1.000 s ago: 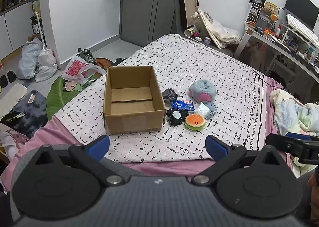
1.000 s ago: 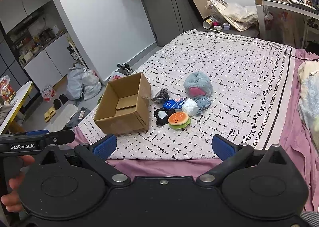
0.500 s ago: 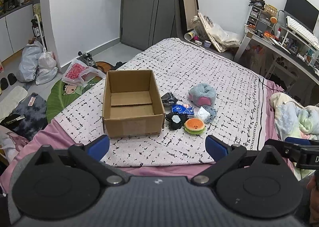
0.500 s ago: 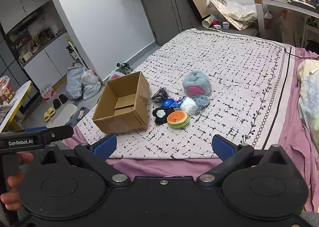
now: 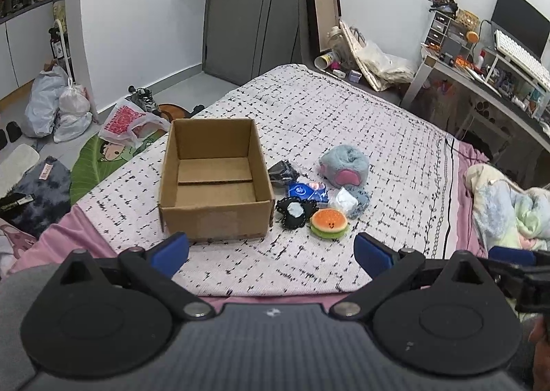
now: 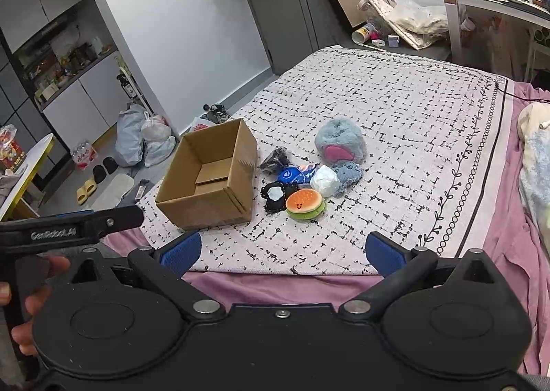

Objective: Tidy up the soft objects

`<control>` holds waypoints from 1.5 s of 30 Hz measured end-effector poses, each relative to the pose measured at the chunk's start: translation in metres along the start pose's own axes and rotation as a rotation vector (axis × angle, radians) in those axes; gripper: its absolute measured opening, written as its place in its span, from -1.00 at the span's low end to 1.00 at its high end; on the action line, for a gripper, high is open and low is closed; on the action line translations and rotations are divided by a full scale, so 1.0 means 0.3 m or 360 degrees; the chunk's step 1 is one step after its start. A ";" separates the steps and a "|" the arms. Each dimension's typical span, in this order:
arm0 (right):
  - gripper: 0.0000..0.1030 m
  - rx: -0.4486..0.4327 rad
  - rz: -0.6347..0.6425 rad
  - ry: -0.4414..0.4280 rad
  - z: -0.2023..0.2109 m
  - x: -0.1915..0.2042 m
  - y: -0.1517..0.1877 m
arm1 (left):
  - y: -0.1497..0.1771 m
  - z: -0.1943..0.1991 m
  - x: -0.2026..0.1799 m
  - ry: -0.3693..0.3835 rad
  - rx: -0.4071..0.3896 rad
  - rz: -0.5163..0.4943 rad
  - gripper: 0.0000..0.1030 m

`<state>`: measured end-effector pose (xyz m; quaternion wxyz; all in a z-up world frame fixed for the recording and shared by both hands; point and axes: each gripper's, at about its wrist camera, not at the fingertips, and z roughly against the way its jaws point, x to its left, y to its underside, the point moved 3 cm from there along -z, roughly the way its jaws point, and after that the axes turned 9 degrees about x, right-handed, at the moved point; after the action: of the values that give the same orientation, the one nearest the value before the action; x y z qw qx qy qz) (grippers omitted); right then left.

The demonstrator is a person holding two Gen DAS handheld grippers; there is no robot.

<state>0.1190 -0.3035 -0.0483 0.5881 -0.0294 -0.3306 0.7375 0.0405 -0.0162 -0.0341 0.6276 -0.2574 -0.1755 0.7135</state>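
Your bed [image 5: 343, 123], under its black-flecked white cover, carries everything. The open cardboard box [image 5: 213, 181] sits near its foot edge. Just right of the box lies the cluster: the fluffy grey-blue plush [image 5: 343, 164] farthest back, the burger squishy [image 5: 329, 222] nearest you, a black frilly toy [image 5: 295, 211] touching the box's corner, a blue packet [image 5: 307, 190] and a white wad [image 5: 342, 199] between. Your left claw [image 5: 271, 252] and right claw [image 6: 282, 250] both stand wide, holding nothing, short of the bed.

A box [image 5: 215, 181] sits on the bed [image 5: 378, 136], near its left edge. Toys [image 5: 319, 195] lie clustered just right of it. A desk [image 5: 488, 81] stands far right.
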 end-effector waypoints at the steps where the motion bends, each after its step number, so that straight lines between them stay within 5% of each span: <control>1: 1.00 0.0013 -0.0009 -0.0005 -0.010 -0.008 -0.005 | -0.005 -0.010 -0.003 0.0005 -0.0002 0.0001 0.97; 12: 0.98 0.0069 -0.0118 -0.0094 -0.112 -0.096 -0.056 | -0.048 -0.160 -0.033 0.0043 0.0062 0.0059 0.93; 23: 0.57 0.0110 -0.0325 -0.0152 -0.231 -0.241 -0.123 | -0.083 -0.321 -0.097 0.0083 0.0158 0.0117 0.84; 29: 0.51 0.0102 -0.0341 -0.0161 -0.284 -0.282 -0.176 | -0.101 -0.391 -0.116 0.0073 0.0201 0.0161 0.78; 45: -0.05 0.0214 -0.0453 -0.0367 -0.483 -0.384 -0.279 | -0.112 -0.588 -0.185 0.0037 0.0336 0.0308 0.42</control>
<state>0.2878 -0.3325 -0.1574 0.6452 0.1416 -0.3467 0.6659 0.1756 -0.0788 -0.1488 0.5816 -0.2141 -0.0666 0.7820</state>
